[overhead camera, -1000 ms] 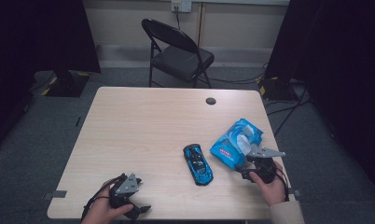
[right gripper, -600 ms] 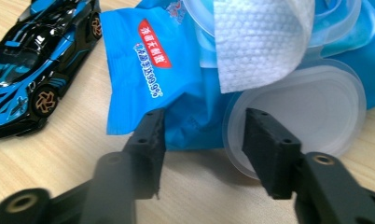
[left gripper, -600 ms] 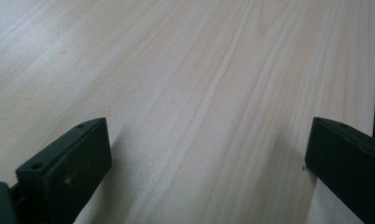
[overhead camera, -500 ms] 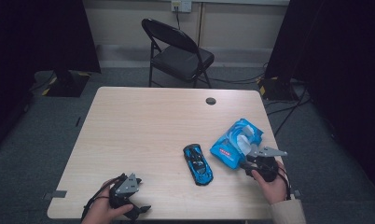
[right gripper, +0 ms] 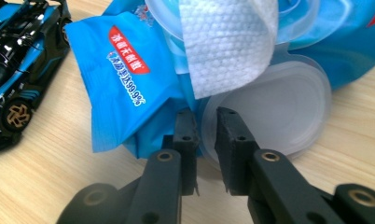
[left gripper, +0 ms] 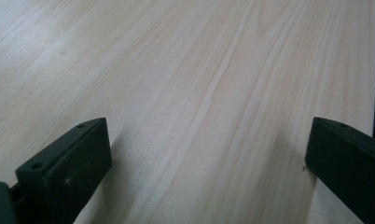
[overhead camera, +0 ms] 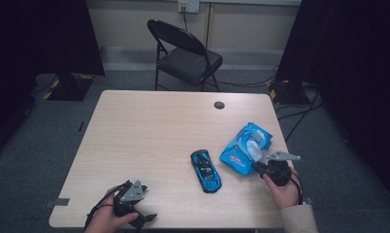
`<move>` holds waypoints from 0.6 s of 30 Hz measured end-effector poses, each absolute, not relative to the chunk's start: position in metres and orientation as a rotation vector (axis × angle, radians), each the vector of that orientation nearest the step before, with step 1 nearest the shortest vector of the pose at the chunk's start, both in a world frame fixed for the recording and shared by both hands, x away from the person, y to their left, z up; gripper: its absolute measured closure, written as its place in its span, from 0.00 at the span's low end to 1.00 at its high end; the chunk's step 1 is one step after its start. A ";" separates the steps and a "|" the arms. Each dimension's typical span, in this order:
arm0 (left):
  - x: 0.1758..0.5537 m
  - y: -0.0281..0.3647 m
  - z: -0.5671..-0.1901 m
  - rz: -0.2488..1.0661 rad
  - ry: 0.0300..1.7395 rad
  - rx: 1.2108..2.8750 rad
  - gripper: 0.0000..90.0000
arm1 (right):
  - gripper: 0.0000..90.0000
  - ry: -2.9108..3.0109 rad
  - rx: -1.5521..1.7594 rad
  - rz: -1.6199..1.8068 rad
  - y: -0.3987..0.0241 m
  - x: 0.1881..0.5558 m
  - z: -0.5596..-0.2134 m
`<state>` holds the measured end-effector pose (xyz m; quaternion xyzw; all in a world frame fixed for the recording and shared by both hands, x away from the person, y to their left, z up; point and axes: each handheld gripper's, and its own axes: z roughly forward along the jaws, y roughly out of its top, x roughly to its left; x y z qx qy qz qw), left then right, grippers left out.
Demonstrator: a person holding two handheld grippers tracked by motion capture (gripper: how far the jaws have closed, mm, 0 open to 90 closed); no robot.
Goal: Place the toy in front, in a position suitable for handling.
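A blue wipes pack (overhead camera: 244, 148) lies at the table's right, its clear flip lid (right gripper: 279, 107) open and a white wipe (right gripper: 227, 42) sticking out. My right gripper (overhead camera: 261, 167) sits at the pack's near edge. In the right gripper view its jaws (right gripper: 205, 116) have just been closing, and the lid's rim is pinched between them. A blue and black toy car (overhead camera: 205, 170) stands just left of the pack (right gripper: 125, 79). My left gripper (overhead camera: 143, 218) rests at the front left of the table. Its jaws (left gripper: 209, 154) are wide open over bare wood.
The light wooden table (overhead camera: 159, 131) has a black cable hole (overhead camera: 219, 105) near its far edge. A black folding chair (overhead camera: 188, 48) stands behind the table. Cables run over the floor at the right.
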<state>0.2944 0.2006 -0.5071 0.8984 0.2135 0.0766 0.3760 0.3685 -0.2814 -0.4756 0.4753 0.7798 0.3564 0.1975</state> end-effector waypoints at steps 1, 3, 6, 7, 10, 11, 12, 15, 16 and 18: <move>0.294 0.201 -0.507 0.196 0.546 2.298 0.00 | 0.93 2.183 1.330 0.998 -0.281 0.368 -0.476; 0.294 0.201 -0.507 0.196 0.547 2.299 0.00 | 0.93 2.173 1.330 1.001 -0.285 0.368 -0.476; 0.294 0.201 -0.507 0.196 0.547 2.299 0.00 | 0.94 2.173 1.331 1.000 -0.288 0.369 -0.476; 0.294 0.201 -0.507 0.196 0.546 2.299 0.00 | 0.94 2.172 1.328 0.995 -0.288 0.370 -0.476; 0.294 0.201 -0.507 0.196 0.547 2.298 0.00 | 0.94 2.170 1.328 0.989 -0.290 0.373 -0.476; 0.294 0.201 -0.507 0.196 0.547 2.298 0.00 | 0.94 2.170 1.328 0.989 -0.290 0.373 -0.476; 0.295 0.201 -0.507 0.195 0.546 2.298 0.00 | 0.94 2.169 1.328 0.984 -0.291 0.376 -0.476; 0.295 0.201 -0.507 0.193 0.541 2.298 0.00 | 0.94 2.162 1.330 0.973 -0.293 0.381 -0.476; 0.295 0.201 -0.507 0.190 0.537 2.299 0.00 | 0.94 2.154 1.340 0.973 -0.296 0.387 -0.476; 0.295 0.200 -0.507 0.190 0.535 2.300 0.00 | 0.94 2.153 1.335 0.967 -0.296 0.394 -0.476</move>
